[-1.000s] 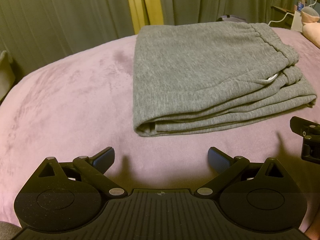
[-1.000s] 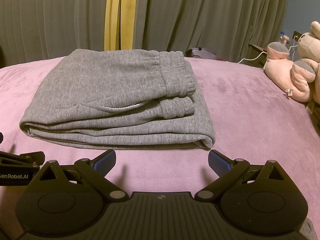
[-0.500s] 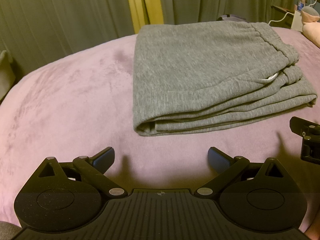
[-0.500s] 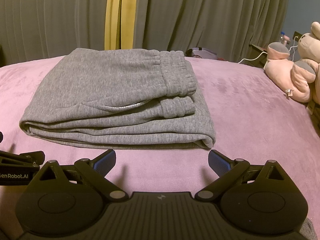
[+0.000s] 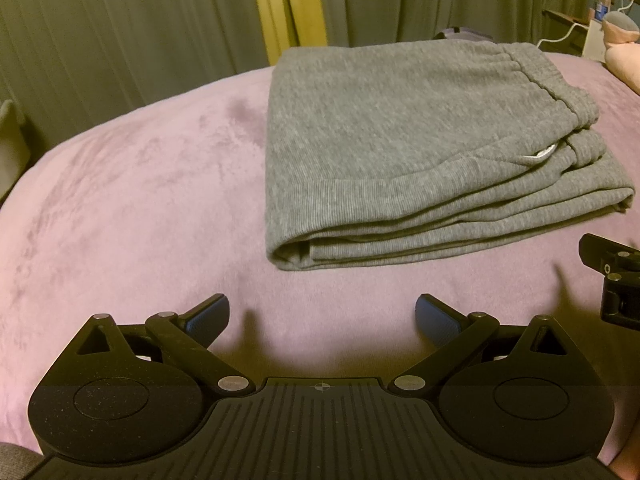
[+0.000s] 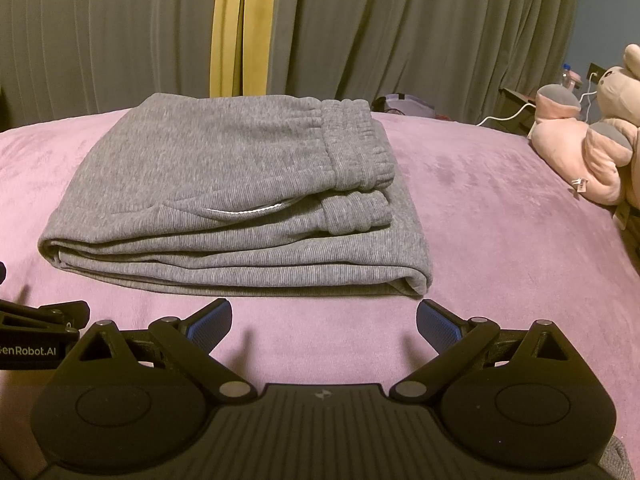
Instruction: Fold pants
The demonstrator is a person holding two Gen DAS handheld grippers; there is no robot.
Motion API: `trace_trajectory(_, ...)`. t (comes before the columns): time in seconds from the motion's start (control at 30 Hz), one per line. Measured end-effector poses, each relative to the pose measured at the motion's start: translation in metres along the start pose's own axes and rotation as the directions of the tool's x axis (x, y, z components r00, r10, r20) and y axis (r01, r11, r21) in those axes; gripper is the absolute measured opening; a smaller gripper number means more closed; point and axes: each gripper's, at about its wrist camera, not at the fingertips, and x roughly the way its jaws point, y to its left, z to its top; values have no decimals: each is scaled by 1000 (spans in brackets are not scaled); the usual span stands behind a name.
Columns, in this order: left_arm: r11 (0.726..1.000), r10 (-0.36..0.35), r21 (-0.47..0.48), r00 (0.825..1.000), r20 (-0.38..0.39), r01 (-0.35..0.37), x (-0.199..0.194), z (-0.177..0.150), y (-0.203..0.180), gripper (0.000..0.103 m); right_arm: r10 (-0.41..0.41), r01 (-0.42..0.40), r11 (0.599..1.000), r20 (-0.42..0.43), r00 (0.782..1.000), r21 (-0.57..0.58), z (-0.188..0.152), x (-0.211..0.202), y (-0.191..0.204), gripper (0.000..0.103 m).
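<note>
Ahead of the jaws, a pink plush bedspread (image 6: pixel 500 220) meets grey-green curtains (image 6: pixel 400 32) split by a yellow strip (image 6: pixel 244 28); far right, a dim blue wall (image 6: pixel 600 20).

Black tongs (image 6: pixel 324 322) with blue ribbed pads (image 6: pixel 210 322), silver rivets, white "enRobot.AI" lettering.

A pink plush bed cover (image 6: pixel 500 216) is carrying the folded grey pants (image 6: pixel 240 200) at its middle, a pink stuffed toy (image 6: pixel 580 160) lying at its right edge
</note>
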Motion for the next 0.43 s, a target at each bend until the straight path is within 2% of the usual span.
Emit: trace_trajectory(0.43, 1000, -12, -6, 1000, 13, 12, -1, -2, 4, 102, 2, -2, 1000, -2, 1000, -3, -2, 0, 0, 99)
